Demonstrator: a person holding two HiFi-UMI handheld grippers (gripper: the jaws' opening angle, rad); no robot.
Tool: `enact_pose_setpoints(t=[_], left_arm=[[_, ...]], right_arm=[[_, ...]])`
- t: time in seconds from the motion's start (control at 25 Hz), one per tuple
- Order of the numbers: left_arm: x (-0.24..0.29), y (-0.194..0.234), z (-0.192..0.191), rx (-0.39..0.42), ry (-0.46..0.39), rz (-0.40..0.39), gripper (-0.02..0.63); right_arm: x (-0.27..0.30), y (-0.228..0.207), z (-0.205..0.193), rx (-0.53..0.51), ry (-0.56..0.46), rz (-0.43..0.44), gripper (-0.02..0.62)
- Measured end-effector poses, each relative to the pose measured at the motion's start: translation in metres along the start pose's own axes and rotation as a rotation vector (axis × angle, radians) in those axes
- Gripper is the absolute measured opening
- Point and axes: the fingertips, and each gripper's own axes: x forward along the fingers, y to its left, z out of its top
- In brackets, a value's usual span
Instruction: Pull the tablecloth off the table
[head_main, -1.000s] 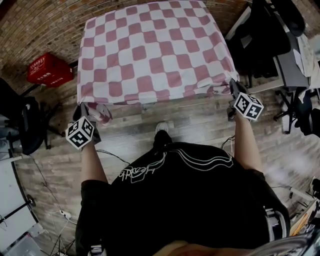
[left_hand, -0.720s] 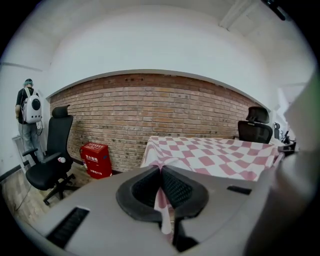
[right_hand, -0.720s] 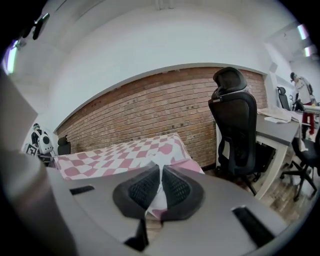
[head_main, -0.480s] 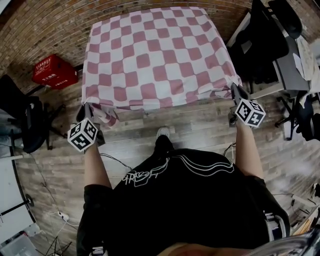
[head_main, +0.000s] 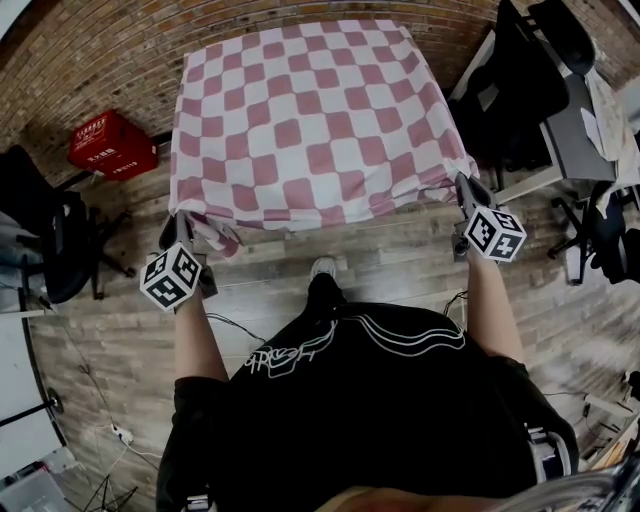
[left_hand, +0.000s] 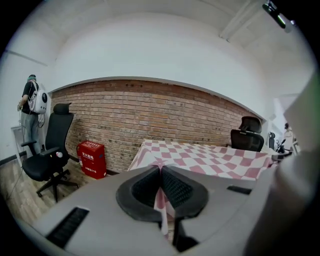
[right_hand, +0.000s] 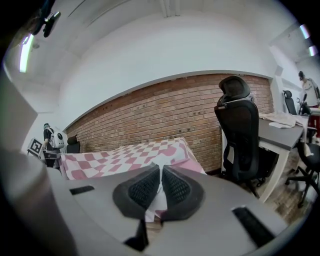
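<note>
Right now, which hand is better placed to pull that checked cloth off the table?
Neither wins: the left tongs are clamped on the tablecloth at its near left corner, the right tongs at its near right corner. Pulling with both together looks best.

A person in a black short-sleeved T-shirt (head_main: 380, 420) printed with looping white line art (head_main: 340, 335), dark trousers (head_main: 325, 292) and a pale shoe (head_main: 323, 267), with a left gripper (head_main: 176, 225) and right gripper (head_main: 466, 186), both grey-bodied with black ribbed pads (left_hand: 175, 187) and a cube (head_main: 171, 277) of black-and-white square markers.
</note>
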Motion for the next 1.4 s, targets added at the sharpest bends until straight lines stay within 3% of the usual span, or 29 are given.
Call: enact_pose_setpoints(t=[0.36,0.92,1.4], left_arm=[[-0.056,-0.019,-0.014,-0.026,-0.027,-0.009,0.008],[-0.070,-0.028,-0.037,-0.053,-0.012,-0.011,0.008],[-0.075,-0.026,-0.035,-0.034,-0.010,-0.011,0.008]], right_arm=[[-0.054,0.004,-0.016,-0.009,-0.011,0.024,0.000],[-0.068,0.005,-0.037,-0.008,0.019,0.061,0.000],[-0.068,0.009,-0.026,-0.006,0.016,0.064,0.000]])
